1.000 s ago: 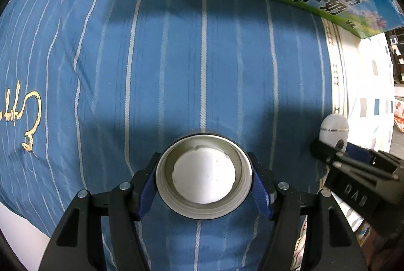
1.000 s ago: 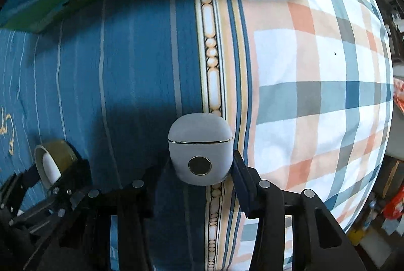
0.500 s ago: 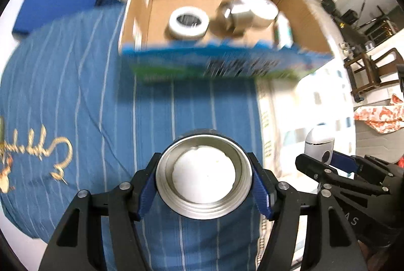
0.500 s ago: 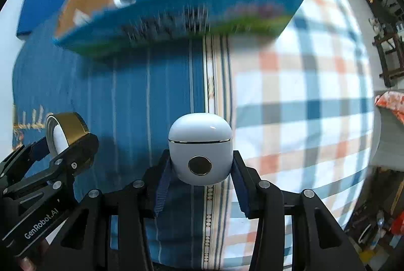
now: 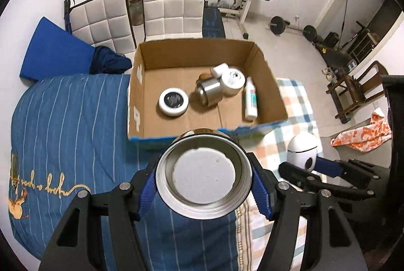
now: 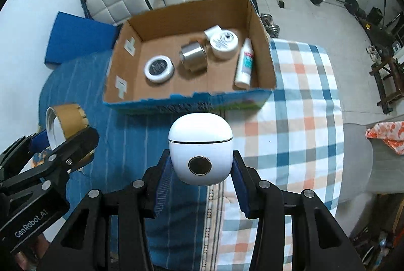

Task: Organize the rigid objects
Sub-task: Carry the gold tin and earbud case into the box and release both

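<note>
in the left wrist view the left gripper [image 5: 203,178] has its jaws pinching a round metal lid [image 5: 204,171] by its rim, one blue pad on each side. the lid's open, threaded mouth faces back at the camera, so its short axis runs along the jaws and its white inner disc shows full on. it hangs in the air above the blue striped bed cover [image 5: 75,124], and the cardboard box [image 5: 202,137] lies straight ahead and lower, its near wall just past the lid's top edge. inside the box are a white tin, a steel cup on its side, a white jar and a white bottle lying lengthwise by the right wall. off to the right the right gripper carries a white case [image 5: 304,151]. in the right wrist view the right gripper [image 6: 200,170] has its jaws clamped on that white case [image 6: 200,152] from both sides; the case stands upright, rounded lid upward, round dark button facing the camera. the box [image 6: 192,101] is again ahead and below, slightly left of centre. at far left the left gripper [image 6: 63,142] holds the lid [image 6: 65,124], which looks gold from outside. both look about equally near the box, so the coming move is likely forward and down over the near wall.
</note>
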Demonstrator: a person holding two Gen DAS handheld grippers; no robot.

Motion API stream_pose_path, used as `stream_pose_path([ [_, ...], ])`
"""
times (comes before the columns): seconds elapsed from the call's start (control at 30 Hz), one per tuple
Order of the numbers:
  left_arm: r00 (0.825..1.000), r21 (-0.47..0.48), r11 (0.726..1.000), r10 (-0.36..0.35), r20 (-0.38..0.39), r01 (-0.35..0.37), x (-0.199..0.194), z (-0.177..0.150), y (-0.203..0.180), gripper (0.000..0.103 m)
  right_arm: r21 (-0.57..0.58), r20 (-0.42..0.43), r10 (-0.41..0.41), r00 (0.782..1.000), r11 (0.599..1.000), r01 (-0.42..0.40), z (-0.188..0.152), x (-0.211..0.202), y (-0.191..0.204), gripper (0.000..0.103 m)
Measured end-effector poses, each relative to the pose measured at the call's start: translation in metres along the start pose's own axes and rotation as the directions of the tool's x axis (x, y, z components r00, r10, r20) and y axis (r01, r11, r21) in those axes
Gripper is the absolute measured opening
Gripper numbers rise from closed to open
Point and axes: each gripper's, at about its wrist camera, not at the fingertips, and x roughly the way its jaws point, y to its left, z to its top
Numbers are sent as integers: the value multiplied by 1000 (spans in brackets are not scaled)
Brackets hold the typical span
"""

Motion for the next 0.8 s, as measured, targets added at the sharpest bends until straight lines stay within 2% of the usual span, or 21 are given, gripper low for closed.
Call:
stream_pose_path([
  [0.2, 999, -42, 999, -34, -1, 34, 14, 32, 8, 63, 1, 20, 44, 999, 999, -44, 34, -3, 4, 48],
  [0.33, 998, -85, 996, -44, -47, 40, 44, 58, 21, 62, 4, 11, 48, 999, 999, -48, 67, 19, 3, 48],
  [0.47, 991, -124, 991, -60, -116, 45, 85, 82, 35, 63, 16, -38, 43, 998, 999, -42, 101, 56, -2, 48],
  [0.63, 965, -176, 983, -99, -241, 57, 149, 103, 48, 63, 25, -124, 19, 992, 1000, -16, 133, 119, -11, 48],
  [0.8, 927, -187, 981, -116, -358, 51, 207, 108, 51, 63, 8, -229, 2, 973, 1000, 0, 148, 179, -17, 48],
])
